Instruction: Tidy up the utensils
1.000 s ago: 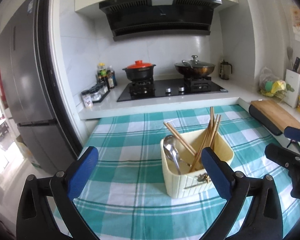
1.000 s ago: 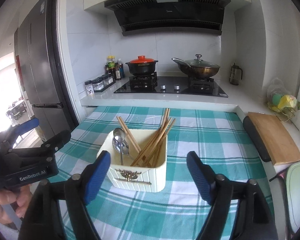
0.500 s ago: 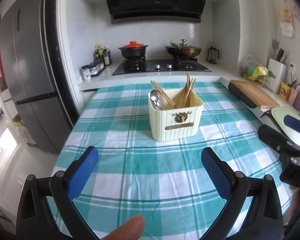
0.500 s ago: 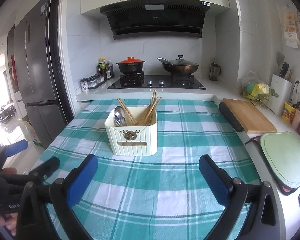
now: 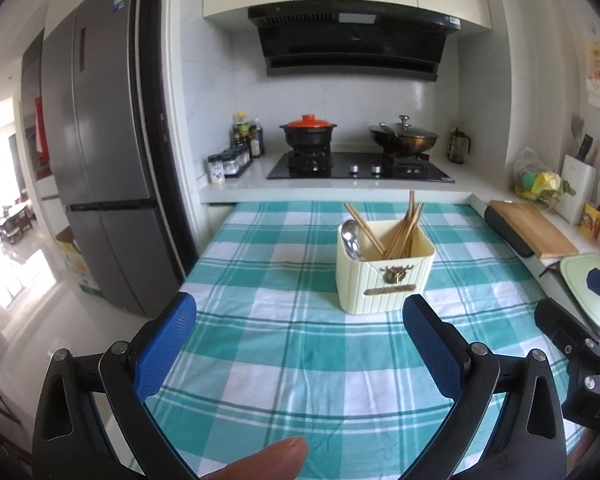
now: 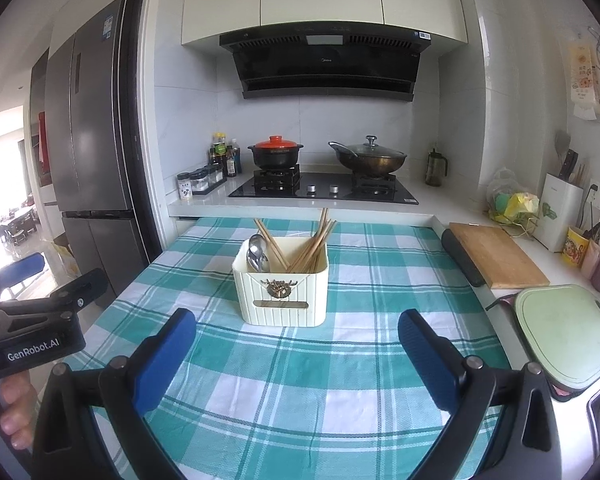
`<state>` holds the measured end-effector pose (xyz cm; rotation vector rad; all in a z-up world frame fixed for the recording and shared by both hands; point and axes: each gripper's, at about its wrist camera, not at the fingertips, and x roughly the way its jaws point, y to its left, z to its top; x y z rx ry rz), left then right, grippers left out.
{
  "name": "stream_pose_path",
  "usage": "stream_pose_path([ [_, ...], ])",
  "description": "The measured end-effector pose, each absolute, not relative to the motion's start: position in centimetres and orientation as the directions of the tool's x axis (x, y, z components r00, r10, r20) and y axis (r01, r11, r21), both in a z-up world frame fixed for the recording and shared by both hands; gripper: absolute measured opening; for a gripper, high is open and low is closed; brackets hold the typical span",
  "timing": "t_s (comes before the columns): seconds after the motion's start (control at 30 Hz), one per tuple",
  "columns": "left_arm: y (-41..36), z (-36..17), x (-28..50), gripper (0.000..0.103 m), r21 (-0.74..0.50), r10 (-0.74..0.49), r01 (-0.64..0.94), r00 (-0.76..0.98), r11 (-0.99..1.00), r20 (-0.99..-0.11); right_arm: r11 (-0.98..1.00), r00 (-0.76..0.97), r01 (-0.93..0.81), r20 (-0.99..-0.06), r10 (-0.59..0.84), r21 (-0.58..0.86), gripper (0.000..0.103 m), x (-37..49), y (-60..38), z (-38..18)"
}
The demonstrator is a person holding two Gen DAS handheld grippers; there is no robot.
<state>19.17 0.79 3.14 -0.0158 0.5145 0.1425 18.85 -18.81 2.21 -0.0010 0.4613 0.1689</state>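
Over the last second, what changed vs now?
Both grippers pulled back from the cream utensil holder; it now looks smaller and farther off in both views. The right gripper has just been opening, nothing between its pads. The left gripper is open and empty. Holder, chopsticks and spoons unchanged on the checked cloth.

Cream ribbed utensil box [image 6: 281,295] upright on the checked cloth [image 6: 340,380], chopsticks [image 6: 314,246] and spoons [image 6: 257,256] inside

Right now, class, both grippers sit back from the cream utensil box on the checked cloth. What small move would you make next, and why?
Probably none beyond resting. The chopsticks and spoons already stand in the cream utensil box, and no loose utensil shows on the checked cloth. The left gripper and right gripper are open and empty.
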Motion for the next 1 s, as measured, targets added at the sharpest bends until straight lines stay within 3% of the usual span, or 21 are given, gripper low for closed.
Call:
stream_pose_path([
  [1.0,0.6,3.2,19.0,0.103,0.038,0.147,-0.149,0.851,0.988,-0.503,0.985,0.895,-0.170,-0.415,0.161,0.014,0.103,17.5,-18.3,3.2],
])
